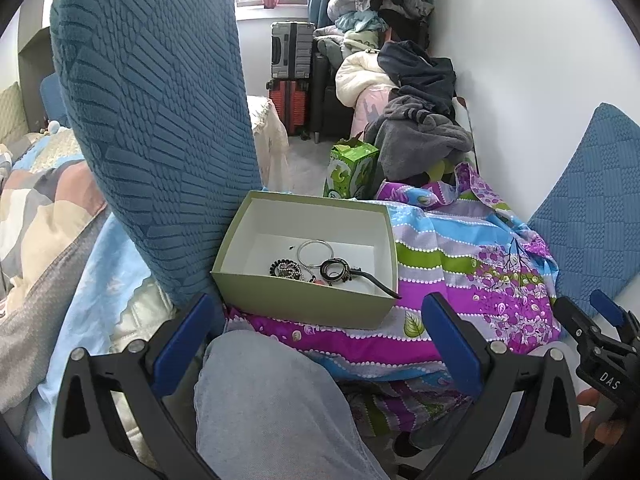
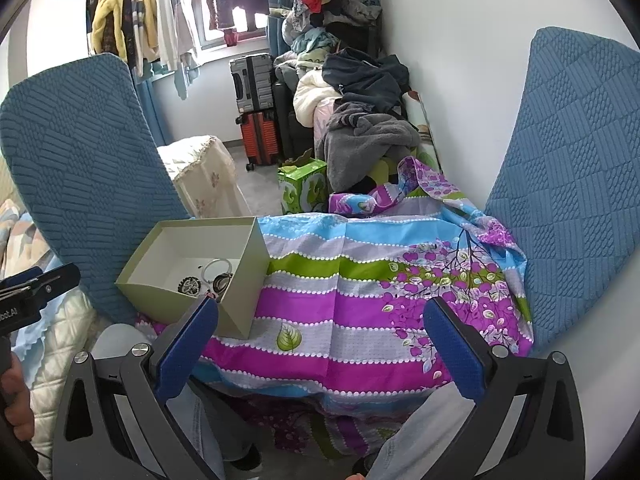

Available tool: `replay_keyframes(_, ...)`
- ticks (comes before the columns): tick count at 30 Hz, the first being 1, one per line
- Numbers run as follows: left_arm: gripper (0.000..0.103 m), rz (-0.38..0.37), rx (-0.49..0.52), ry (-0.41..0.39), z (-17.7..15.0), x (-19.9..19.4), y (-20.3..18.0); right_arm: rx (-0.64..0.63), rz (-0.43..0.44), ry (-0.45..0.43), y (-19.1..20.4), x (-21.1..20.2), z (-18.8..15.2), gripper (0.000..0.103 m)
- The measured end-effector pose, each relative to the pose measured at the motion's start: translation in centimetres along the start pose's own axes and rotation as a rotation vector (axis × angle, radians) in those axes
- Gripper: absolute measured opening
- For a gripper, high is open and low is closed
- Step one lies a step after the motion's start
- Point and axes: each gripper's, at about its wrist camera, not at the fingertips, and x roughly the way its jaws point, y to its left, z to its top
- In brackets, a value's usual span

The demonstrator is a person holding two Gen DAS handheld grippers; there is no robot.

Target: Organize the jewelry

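Nearest my left wrist camera is a knee in pale grey-blue trousers [image 1: 272, 408], filling the space between the two blue pads. My left gripper [image 1: 316, 340] stands wide apart with nothing between its fingers, held low over that knee. Just past it sits the green cardboard box [image 1: 304, 300] on a purple, blue and green floral cloth [image 1: 460, 280]. Inside the box, on its white floor, lies the jewelry: a silver bangle [image 1: 315, 249], a dark beaded bracelet [image 1: 285, 269] to the left of it, and a black ring-shaped piece [image 1: 335, 270] whose dark cord [image 1: 380, 283] trails over the box's near right corner. A blue textured chair back [image 1: 156, 128] rises beside the box on the left. A green carton [image 1: 352, 168] stands beyond the cloth. At the lower right edge I see my other tool with a hand on it.

From the right wrist camera, the closest things are the blue pads themselves. My right gripper [image 2: 320, 340] is likewise spread apart and holds nothing, hovering over the near edge of the floral cloth [image 2: 360, 300]. The box [image 2: 192, 280] lies to the left, its near corner just behind the left pad; the bangle [image 2: 218, 268] and beaded bracelet [image 2: 190, 285] show inside. The cloth's middle is bare. A second blue chair back [image 2: 576, 184] stands at the right.
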Motion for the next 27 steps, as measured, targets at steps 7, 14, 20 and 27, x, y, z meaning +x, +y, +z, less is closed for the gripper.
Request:
replay_keyframes(7, 0.103, 0.001, 0.012, -0.003, 0.17, -0.24, -0.20, -0.002, 0.003, -0.006, 0.12, -0.06, 0.16, 0.103)
replay_keyframes(14, 0.103, -0.001, 0.007, -0.003, 0.21, -0.17, -0.05, -0.003, -0.005, -0.008, -0.01, -0.10, 0.22, 0.103)
replay_keyframes(20, 0.103, 0.002, 0.014, -0.002, 0.11, -0.07, -0.12, -0.005, -0.005, -0.002, 0.08, -0.01, 0.21, 0.103)
replay_keyframes(27, 0.103, -0.011, 0.012, 0.001, -0.14, -0.01, -0.09, -0.006, -0.005, 0.004, 0.24, 0.21, 0.04, 0.103)
